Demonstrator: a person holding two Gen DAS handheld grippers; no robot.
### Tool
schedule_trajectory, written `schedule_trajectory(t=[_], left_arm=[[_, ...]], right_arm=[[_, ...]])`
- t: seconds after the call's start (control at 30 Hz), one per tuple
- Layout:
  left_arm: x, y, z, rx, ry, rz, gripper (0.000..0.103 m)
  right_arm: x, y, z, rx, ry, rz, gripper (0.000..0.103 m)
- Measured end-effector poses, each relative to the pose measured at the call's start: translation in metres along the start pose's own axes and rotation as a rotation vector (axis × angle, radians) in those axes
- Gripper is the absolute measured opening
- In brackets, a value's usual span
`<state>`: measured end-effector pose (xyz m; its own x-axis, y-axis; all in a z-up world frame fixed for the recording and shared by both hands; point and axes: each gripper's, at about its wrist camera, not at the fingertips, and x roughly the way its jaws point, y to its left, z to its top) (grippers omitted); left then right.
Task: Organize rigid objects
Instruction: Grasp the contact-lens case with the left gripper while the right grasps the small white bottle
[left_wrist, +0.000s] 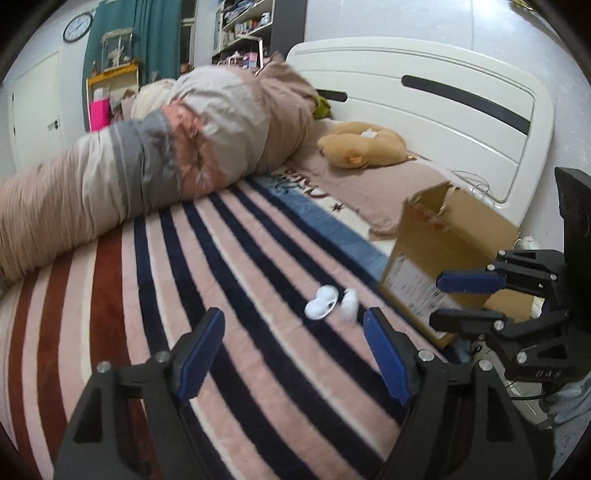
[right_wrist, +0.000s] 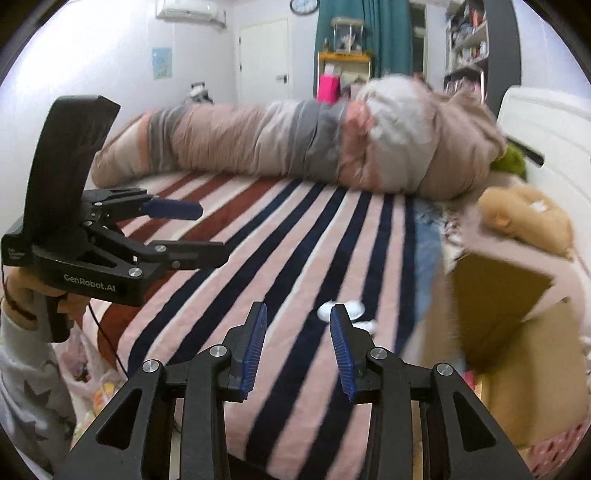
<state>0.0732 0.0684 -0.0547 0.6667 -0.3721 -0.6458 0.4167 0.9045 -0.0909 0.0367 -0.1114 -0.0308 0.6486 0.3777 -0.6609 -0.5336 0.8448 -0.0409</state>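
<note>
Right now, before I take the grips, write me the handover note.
Left gripper: open, empty, low over the striped blanket.
Right gripper: open, empty, near the cardboard box.
Two small white objects and lie on the blanket between the grippers, beside the box; too blurred to name.
Done: nothing visibly boxed; the inside is hidden.
Left: likely pick up both white pieces and place them in the box.

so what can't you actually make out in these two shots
- White objects on the striped blanket: motion blur in the left wrist view, and the right gripper's fingers cover part of them in the right wrist view; what they are is unclear.
- Cardboard box: interior unseen in both views.
- Box label: too blurred to read.
- Left gripper: open, nothing between its fingers.
</note>
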Motion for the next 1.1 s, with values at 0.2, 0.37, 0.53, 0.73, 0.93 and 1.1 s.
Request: schedule_trajectory(t=[0.2, 0.37, 0.53, 0.73, 0.93, 1.1], left_arm=[[0.043, 0.023, -0.025, -0.015, 0.059, -0.049, 0.075], [0.087, 0.031, -0.028, -0.037, 0.102, -0.122, 0.075], [0.132, 0.023, -0.019, -0.026, 0.133, -0.209, 0.075], [0.172, 0.011, -0.014, 0.000, 0.176, -0.301, 0.067], [0.199, 0.004, -0.011, -0.004, 0.203, -0.336, 0.050], [0.206, -0.001, -0.009, 0.014, 0.208, -0.344, 0.027]], right_arm=[[0.062, 0.003, -0.008, 0.037, 0.128, -0.019, 0.034], [0.112, -0.016, -0.020, 0.108, 0.205, -0.107, 0.045], [0.148, -0.035, -0.037, 0.110, 0.246, -0.187, 0.046], [0.167, -0.044, -0.048, 0.087, 0.209, -0.198, 0.058], [0.175, -0.046, -0.046, 0.075, 0.161, -0.206, 0.058], [0.175, -0.047, -0.045, 0.078, 0.143, -0.210, 0.046]])
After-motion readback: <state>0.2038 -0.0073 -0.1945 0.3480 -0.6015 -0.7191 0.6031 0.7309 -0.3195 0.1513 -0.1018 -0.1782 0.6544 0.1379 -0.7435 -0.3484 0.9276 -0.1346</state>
